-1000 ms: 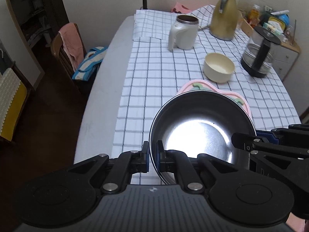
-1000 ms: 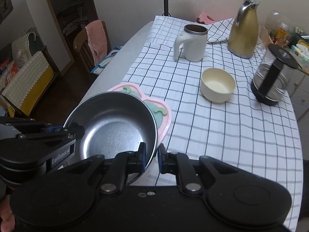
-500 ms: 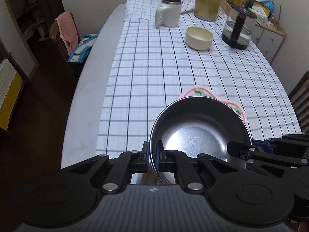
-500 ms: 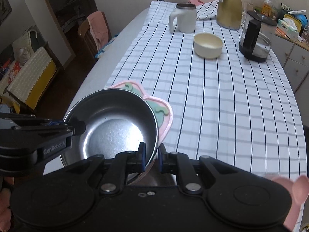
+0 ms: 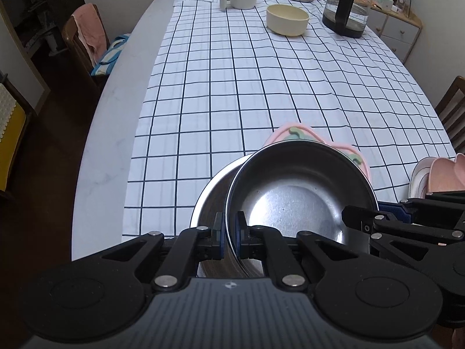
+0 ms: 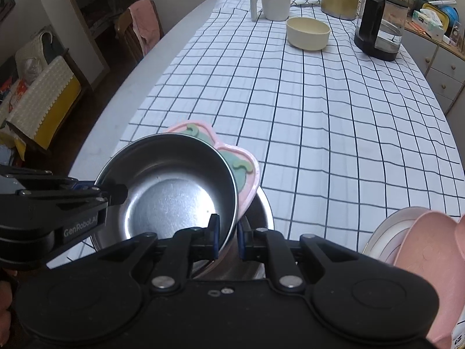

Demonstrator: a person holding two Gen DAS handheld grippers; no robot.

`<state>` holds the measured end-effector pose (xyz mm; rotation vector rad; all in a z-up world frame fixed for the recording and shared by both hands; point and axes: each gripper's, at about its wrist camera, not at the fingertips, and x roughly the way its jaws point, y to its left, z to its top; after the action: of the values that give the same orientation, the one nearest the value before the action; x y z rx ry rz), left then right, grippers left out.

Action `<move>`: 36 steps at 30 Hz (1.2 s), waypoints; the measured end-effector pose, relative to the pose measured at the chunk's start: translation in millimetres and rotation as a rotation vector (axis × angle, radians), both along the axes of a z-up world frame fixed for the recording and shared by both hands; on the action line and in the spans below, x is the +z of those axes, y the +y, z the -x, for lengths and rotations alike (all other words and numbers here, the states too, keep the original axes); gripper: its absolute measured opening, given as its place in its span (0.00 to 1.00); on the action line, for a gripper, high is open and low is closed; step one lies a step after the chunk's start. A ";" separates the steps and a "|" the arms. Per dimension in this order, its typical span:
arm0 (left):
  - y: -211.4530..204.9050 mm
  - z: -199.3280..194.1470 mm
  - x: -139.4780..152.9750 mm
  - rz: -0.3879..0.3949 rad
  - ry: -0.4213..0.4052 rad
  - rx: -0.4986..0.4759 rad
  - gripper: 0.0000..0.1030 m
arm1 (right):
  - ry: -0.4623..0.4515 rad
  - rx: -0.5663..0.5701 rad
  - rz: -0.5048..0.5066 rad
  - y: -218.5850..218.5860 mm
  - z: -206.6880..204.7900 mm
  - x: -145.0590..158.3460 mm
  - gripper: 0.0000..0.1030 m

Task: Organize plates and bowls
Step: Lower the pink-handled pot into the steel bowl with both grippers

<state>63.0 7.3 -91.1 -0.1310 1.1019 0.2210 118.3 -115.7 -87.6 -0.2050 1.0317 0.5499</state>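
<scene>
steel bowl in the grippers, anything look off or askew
Yes: the steel bowl rides tilted, with a pink plate wedged beneath it and jutting out to one side. The left gripper and right gripper both clamp its rim. Nothing spilled.

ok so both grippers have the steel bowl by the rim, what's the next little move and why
Probably lower it straight down. The steel bowl, with the pink plate beneath it, is pinched by the left gripper and right gripper and hangs just above a larger steel bowl at the table's near edge, so it looks ready to nest.

"GenRobot.AI" on left tool (image 6: 114, 193)
</scene>
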 end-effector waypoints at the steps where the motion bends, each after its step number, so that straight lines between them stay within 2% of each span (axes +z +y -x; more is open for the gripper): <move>1: -0.7 0.4 -2.2 -0.004 0.002 -0.004 0.05 | 0.006 -0.004 -0.003 -0.6 0.4 -2.6 0.12; 15: -2.1 -0.4 -20.0 -0.009 -0.005 -0.048 0.05 | 0.019 -0.026 0.030 0.2 7.5 -24.8 0.12; 19: -2.0 -2.2 -31.1 0.010 0.021 -0.052 0.05 | 0.020 -0.030 0.031 -1.7 6.5 -26.2 0.12; 27: 3.1 -9.3 -41.2 -0.008 0.027 -0.056 0.05 | 0.013 -0.016 0.044 1.8 6.1 -31.4 0.14; 34: 10.2 -13.2 -36.3 0.023 0.012 -0.052 0.06 | 0.035 -0.017 0.036 3.2 -0.3 -30.7 0.16; 36: 11.6 -13.4 -33.1 0.032 0.006 -0.058 0.05 | 0.038 -0.009 0.033 3.0 -1.3 -29.6 0.20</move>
<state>76.4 18.9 -124.2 -0.1273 1.1139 0.1522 119.6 -112.6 -117.2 -0.2193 1.0791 0.5307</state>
